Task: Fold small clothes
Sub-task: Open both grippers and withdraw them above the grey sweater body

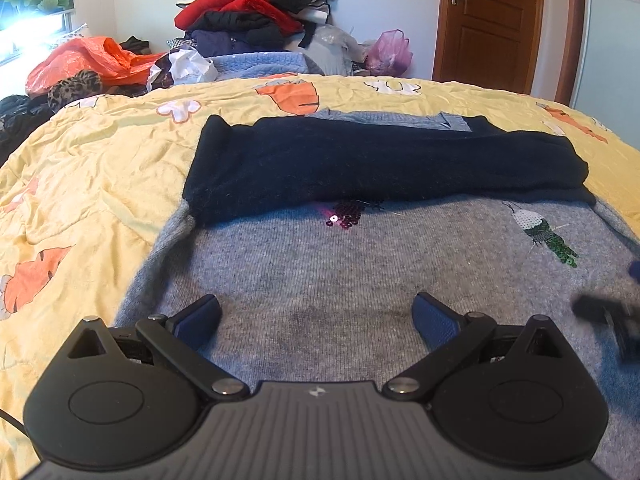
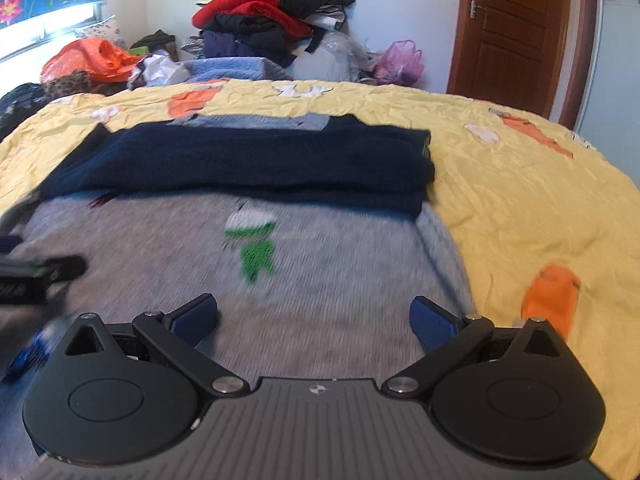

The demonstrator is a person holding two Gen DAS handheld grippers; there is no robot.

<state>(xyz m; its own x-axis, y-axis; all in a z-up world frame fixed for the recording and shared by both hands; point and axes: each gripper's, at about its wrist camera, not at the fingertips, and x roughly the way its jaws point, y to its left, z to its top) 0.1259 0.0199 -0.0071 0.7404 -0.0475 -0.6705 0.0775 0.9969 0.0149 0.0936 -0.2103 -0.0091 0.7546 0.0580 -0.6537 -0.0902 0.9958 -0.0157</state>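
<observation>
Garment: a grey knitted sweater with sequin motifs (image 1: 360, 280) lies flat on the near part of the bed, its body spread towards both cameras; a sequinned green and white bird motif (image 1: 540, 236) sits on its right half; a dark purple sequin patch (image 1: 344, 214) sits near the middle, just at the edge of the dark fabric.
Folded part: dark navy knit sleeves (image 1: 380, 164) lie across the far part of the sweater as a thick band running left to right; a strip of grey knit shows beyond the band.
Bed: a yellow quilted bedspread with orange and white prints (image 1: 88, 168) lies under the sweater, wrinkled on the left.
Left gripper (image 1: 316, 312): blue-padded fingers spread wide, holding nothing, hovering over the sweater's near left portion.
Right gripper (image 2: 314, 314): fingers likewise spread wide and empty, over the sweater's near right portion close to its right edge; the fabric under it is blurred.
Background: a heap of red, black and purple clothes (image 1: 256, 12) stands against the far wall; an orange plastic bag (image 1: 84, 60) lies far left; a pink plastic bag (image 1: 390, 52) lies beside a brown wooden door (image 1: 488, 20) on the far right.
</observation>
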